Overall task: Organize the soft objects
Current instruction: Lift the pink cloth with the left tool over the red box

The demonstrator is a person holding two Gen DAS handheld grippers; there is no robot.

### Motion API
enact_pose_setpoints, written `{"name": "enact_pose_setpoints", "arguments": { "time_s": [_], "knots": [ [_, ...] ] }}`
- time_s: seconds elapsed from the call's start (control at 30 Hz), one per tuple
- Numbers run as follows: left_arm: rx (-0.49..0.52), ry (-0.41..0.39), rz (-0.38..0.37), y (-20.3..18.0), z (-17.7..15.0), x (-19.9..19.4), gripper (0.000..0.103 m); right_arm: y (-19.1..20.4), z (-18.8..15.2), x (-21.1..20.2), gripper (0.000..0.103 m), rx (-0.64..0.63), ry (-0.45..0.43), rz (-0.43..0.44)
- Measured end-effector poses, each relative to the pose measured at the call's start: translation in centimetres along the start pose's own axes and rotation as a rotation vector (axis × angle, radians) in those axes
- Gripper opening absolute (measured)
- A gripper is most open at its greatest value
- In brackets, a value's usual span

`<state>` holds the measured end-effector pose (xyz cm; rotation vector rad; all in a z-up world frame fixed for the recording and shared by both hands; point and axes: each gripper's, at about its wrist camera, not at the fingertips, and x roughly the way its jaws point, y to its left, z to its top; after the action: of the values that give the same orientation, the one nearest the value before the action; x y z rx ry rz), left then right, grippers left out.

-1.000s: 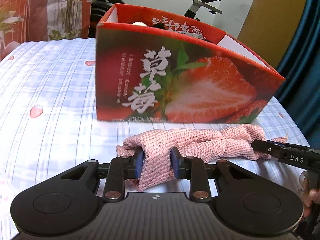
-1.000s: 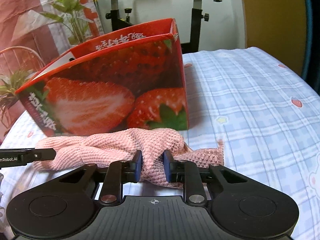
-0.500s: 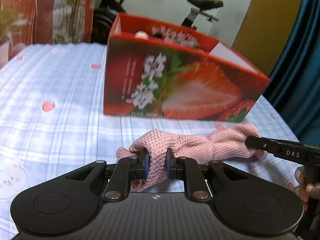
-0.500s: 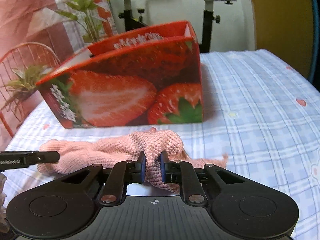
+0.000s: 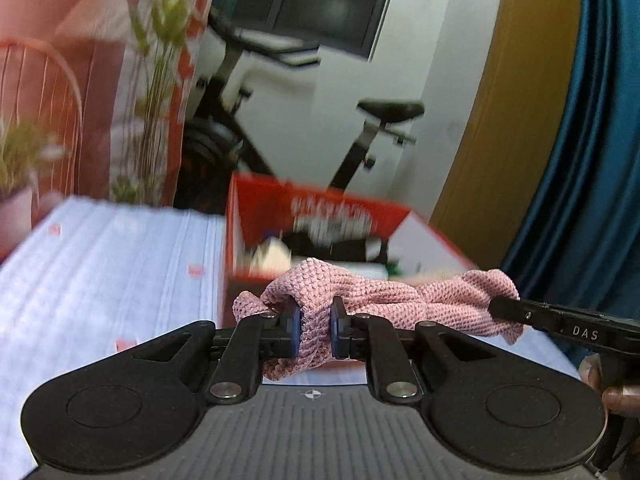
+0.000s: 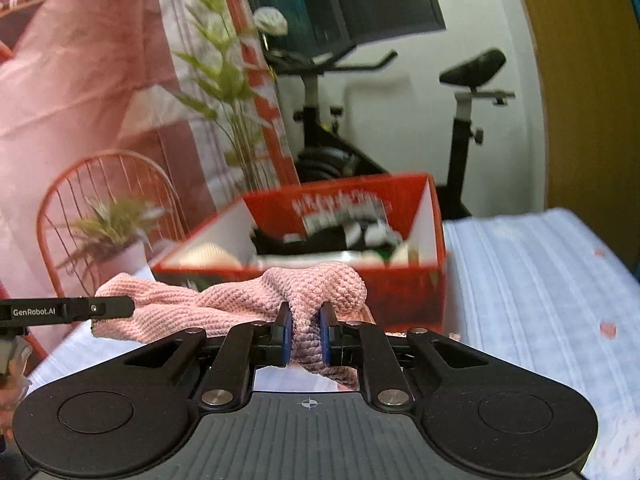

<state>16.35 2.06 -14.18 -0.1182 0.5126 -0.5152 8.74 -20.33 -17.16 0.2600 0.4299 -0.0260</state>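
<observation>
A pink knitted cloth (image 5: 384, 296) hangs bunched between both grippers, lifted off the bed. My left gripper (image 5: 315, 330) is shut on its left end. My right gripper (image 6: 303, 334) is shut on its right end (image 6: 316, 288). The cloth is held in front of and about level with the rim of the red strawberry box (image 6: 434, 220), which also shows in the left wrist view (image 5: 240, 216). The box is open and holds several blurred items, dark and pale. The right gripper's finger shows at the right of the left wrist view (image 5: 560, 322).
The bed has a blue checked sheet (image 6: 540, 280) with small red prints. Behind it stand an exercise bike (image 6: 460, 120), a red wire chair (image 6: 104, 208) with potted plants, and a blue curtain (image 5: 592, 160) at the right.
Both grippers have risen with the cloth from the bed to the height of the box rim. The box interior has come into view. Both grips stay shut.
</observation>
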Motion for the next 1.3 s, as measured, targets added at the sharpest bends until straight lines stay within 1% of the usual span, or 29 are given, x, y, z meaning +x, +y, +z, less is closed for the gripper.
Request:
{"name": "enact_pose_setpoints", "arguments": {
  "time_s": [0.13, 0.3, 0.43, 0.63, 0.8, 0.9, 1.0, 1.13, 1.3],
  "knots": [
    [0.034, -0.053, -0.006, -0.9, 2.6, 0.3, 0.015, 0.2, 2.9, -0.4, 0.012, -0.021, -0.046, 0.012],
    [0.072, -0.082, -0.01, -1.8, 5.1, 1.6, 0.015, -0.2, 6.5, 0.4, 0.012, -0.036, -0.07, 0.0],
    [0.086, -0.066, -0.004, -2.0, 7.0, 4.2, 0.014, -0.6, 9.5, 2.4, 0.012, -0.062, -0.071, -0.036],
    [0.115, -0.019, 0.04, -1.7, 8.6, 8.9, 0.014, -1.3, 12.3, 6.7, 0.012, -0.085, -0.046, -0.103],
    [0.115, 0.048, 0.062, -1.1, 9.0, 12.7, 0.014, -1.3, 12.8, 10.5, 0.012, -0.128, -0.008, -0.154],
    [0.093, 0.098, 0.066, -0.5, 9.0, 14.6, 0.014, -1.3, 12.5, 12.7, 0.012, -0.142, 0.023, -0.178],
    [0.105, 0.145, 0.08, -0.3, 8.8, 16.2, 0.014, -1.6, 12.1, 14.8, 0.012, -0.152, 0.065, -0.197],
    [0.16, 0.193, 0.1, -0.4, 9.0, 17.8, 0.014, -2.2, 11.4, 16.7, 0.012, -0.104, 0.115, -0.206],
    [0.171, 0.222, 0.093, -0.1, 9.4, 18.9, 0.014, -3.2, 10.9, 18.2, 0.012, -0.048, 0.161, -0.218]
  ]
}}
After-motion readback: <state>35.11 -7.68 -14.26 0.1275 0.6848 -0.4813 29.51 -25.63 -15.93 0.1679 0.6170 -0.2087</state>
